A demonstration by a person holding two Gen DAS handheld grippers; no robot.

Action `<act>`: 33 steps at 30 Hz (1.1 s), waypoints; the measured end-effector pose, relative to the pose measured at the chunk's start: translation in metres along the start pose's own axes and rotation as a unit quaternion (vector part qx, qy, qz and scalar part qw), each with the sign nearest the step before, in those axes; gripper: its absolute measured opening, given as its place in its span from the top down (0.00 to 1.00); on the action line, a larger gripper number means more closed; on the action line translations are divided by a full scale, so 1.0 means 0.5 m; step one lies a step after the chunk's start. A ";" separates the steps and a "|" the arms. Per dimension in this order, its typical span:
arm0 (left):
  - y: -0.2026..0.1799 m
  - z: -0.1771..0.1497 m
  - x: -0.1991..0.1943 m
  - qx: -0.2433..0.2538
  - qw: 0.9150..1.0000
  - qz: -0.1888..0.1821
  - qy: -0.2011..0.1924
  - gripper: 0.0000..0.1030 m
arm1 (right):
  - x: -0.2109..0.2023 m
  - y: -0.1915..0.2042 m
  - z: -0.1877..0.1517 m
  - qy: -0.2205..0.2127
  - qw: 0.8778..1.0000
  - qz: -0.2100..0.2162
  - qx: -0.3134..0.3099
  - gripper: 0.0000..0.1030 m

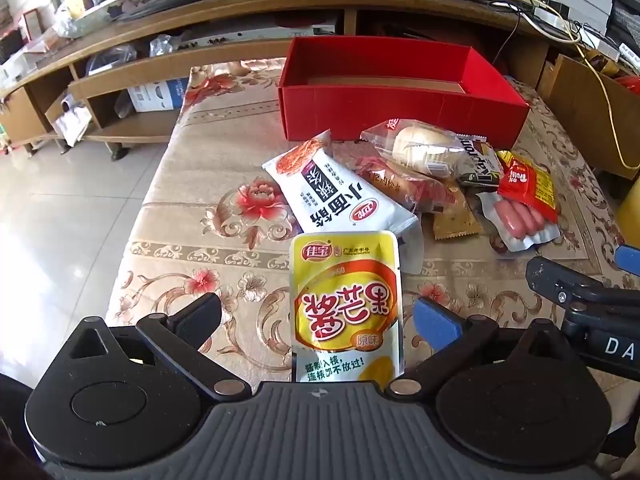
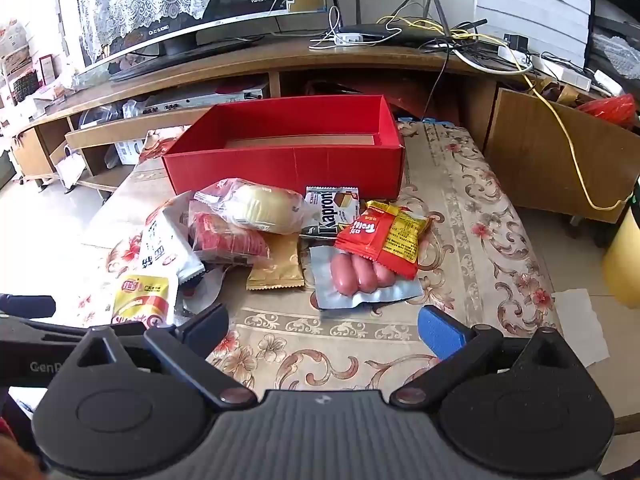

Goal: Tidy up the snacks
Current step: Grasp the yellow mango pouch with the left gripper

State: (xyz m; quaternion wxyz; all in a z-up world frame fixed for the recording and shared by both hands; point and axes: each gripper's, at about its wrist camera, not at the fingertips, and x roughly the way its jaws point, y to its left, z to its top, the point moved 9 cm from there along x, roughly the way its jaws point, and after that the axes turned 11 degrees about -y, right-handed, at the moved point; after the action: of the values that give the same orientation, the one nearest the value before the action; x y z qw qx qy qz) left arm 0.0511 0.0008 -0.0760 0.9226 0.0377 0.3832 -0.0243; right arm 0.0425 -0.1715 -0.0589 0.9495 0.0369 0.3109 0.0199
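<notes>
Yellow pouch [image 1: 346,304]: bottom end hidden behind the left hand-held gripper's body. Gold packet [image 2: 276,270] and brown packet [image 1: 454,218] mostly buried under other snacks, labels unreadable. Red box [image 1: 400,92] floor only partly visible.

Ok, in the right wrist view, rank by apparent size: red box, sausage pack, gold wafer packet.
1. red box, largest though farthest away
2. sausage pack
3. gold wafer packet, smallest, but partly hidden under other snacks, so unsure

A matt red cardboard box [image 2: 288,166] sits on a woven floral cloth table cover [image 2: 460,216]. The yellow mango pouch [image 1: 346,304] is glossy plastic film; the silver sausage pack [image 2: 366,280] looks shiny, foil-like.
</notes>
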 end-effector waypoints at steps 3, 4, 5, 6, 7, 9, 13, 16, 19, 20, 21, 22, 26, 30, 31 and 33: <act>0.004 -0.007 0.004 0.003 1.000 0.000 0.009 0.00 | -0.002 0.001 -0.002 0.003 1.000 0.001 -0.001 0.01; 0.005 -0.009 -0.009 0.008 1.000 0.009 0.006 0.00 | -0.003 0.001 -0.002 0.005 1.000 0.000 -0.003 0.01; 0.005 -0.013 -0.009 0.010 1.000 0.009 0.011 0.00 | -0.004 0.001 -0.003 0.007 1.000 -0.001 -0.003 0.01; 0.006 -0.019 -0.009 0.012 1.000 0.009 0.017 0.00 | -0.001 0.002 -0.013 0.010 1.000 -0.002 -0.005 0.01; 0.007 -0.024 -0.009 0.014 1.000 0.010 0.023 0.00 | 0.000 0.006 -0.017 0.016 1.000 -0.003 -0.010 0.01; 0.005 -0.029 -0.009 0.017 0.999 0.014 0.036 0.00 | 0.001 0.008 -0.023 0.025 1.000 -0.004 -0.014 0.01; 0.009 -0.033 -0.006 0.014 0.999 0.012 0.049 0.01 | 0.003 0.015 -0.038 0.038 0.999 -0.002 -0.023 0.01; 0.010 -0.029 -0.003 0.011 0.998 0.011 0.054 0.02 | 0.004 0.016 -0.043 0.041 0.999 -0.002 -0.025 0.01; 0.007 -0.042 -0.003 0.011 0.998 0.011 0.053 0.02 | 0.006 0.015 -0.046 0.046 0.999 -0.002 -0.025 0.01; 0.006 -0.043 -0.002 0.011 0.998 0.011 0.054 0.02 | 0.007 0.015 -0.047 0.048 0.999 -0.001 -0.025 0.01; 0.006 -0.045 0.000 0.010 0.998 0.010 0.056 0.02 | 0.008 0.015 -0.048 0.050 0.998 -0.001 -0.025 0.01; 0.006 -0.048 0.003 0.007 0.998 0.008 0.059 0.02 | 0.010 0.015 -0.049 0.052 0.998 -0.001 -0.025 0.01; 0.006 -0.053 0.012 -0.001 0.998 0.006 0.068 0.02 | 0.016 0.018 -0.058 0.061 0.998 0.002 -0.028 0.01; 0.006 -0.058 0.023 -0.004 0.997 0.007 0.074 0.02 | 0.019 0.019 -0.064 0.067 0.997 0.005 -0.028 0.02; 0.006 -0.061 0.026 -0.005 0.997 0.009 0.076 0.02 | 0.020 0.018 -0.064 0.067 0.997 0.006 -0.027 0.02; 0.006 -0.062 0.031 -0.008 0.997 0.009 0.078 0.02 | 0.021 0.016 -0.064 0.067 0.997 0.007 -0.024 0.02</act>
State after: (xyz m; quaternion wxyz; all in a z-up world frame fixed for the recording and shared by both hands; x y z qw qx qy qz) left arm 0.0405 0.0061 -0.1089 0.8903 0.0358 0.4539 -0.0098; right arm 0.0318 -0.1609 -0.0900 0.9269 0.0148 0.3732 0.0367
